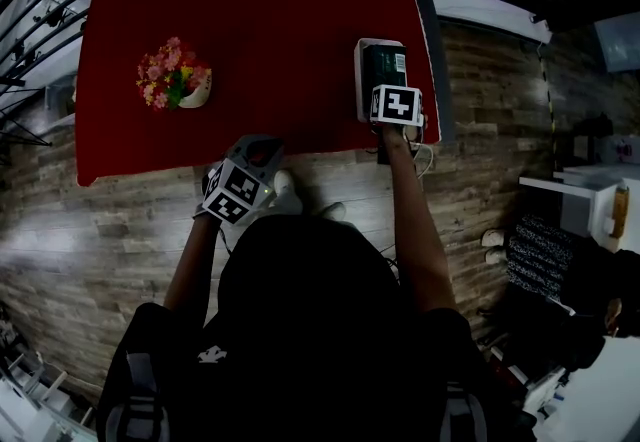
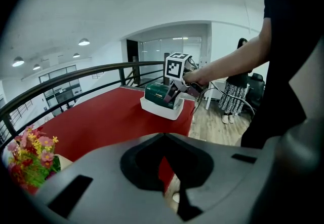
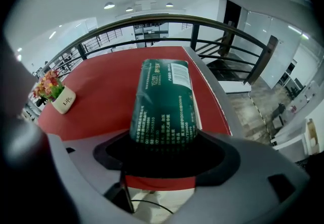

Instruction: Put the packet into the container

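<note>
A dark green packet (image 1: 382, 65) lies lengthwise in the white container (image 1: 359, 80) at the red table's near right corner. My right gripper (image 1: 390, 95) is shut on the packet's near end, at the table's front edge. In the right gripper view the packet (image 3: 163, 101) fills the space between the jaws and stretches away, with a strip of the container's white rim (image 3: 198, 116) beside it. The left gripper view shows the packet (image 2: 157, 91), the container (image 2: 162, 110) and my right gripper (image 2: 177, 88) from the side. My left gripper (image 1: 257, 144) hangs shut and empty, just off the front edge.
A small white pot of pink and yellow flowers (image 1: 175, 78) stands at the left of the red table (image 1: 260, 20). Black railings run behind the table. Wood-plank floor lies in front, and a person (image 2: 235, 91) stands far off.
</note>
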`<act>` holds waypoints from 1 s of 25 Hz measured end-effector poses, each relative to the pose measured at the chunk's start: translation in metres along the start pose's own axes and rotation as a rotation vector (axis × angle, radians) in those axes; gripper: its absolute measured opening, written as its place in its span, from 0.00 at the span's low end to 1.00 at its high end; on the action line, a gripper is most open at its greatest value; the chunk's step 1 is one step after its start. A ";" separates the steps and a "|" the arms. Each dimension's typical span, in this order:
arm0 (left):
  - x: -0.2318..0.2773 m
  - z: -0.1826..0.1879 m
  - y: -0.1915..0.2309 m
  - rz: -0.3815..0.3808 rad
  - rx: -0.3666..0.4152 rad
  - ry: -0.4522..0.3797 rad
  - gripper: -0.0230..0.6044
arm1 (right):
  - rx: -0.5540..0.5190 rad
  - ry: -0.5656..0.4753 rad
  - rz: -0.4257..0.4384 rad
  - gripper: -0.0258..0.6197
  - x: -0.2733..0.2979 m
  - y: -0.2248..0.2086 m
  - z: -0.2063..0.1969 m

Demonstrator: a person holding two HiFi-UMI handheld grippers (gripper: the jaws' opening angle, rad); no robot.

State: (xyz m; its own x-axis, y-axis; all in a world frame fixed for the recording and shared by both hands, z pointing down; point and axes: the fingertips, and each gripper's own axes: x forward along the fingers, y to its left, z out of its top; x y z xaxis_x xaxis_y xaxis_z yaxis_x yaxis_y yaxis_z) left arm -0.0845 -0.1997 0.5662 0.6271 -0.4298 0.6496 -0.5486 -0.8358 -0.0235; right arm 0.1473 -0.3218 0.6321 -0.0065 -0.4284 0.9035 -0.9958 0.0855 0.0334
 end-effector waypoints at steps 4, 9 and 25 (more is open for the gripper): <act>0.000 -0.004 0.000 -0.003 -0.011 0.005 0.05 | -0.011 0.035 -0.018 0.63 0.012 -0.003 -0.002; 0.000 -0.007 -0.002 -0.019 -0.022 0.024 0.05 | -0.032 0.067 -0.029 0.63 0.029 -0.007 -0.007; -0.003 -0.013 -0.003 -0.011 -0.051 0.043 0.05 | -0.056 0.093 -0.008 0.63 0.043 -0.005 -0.003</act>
State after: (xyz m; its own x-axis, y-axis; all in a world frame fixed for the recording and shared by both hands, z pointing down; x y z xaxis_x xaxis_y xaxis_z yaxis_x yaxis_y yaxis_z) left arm -0.0921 -0.1910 0.5740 0.6092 -0.4047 0.6820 -0.5701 -0.8213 0.0220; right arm 0.1527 -0.3381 0.6718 0.0130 -0.3438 0.9389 -0.9891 0.1334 0.0626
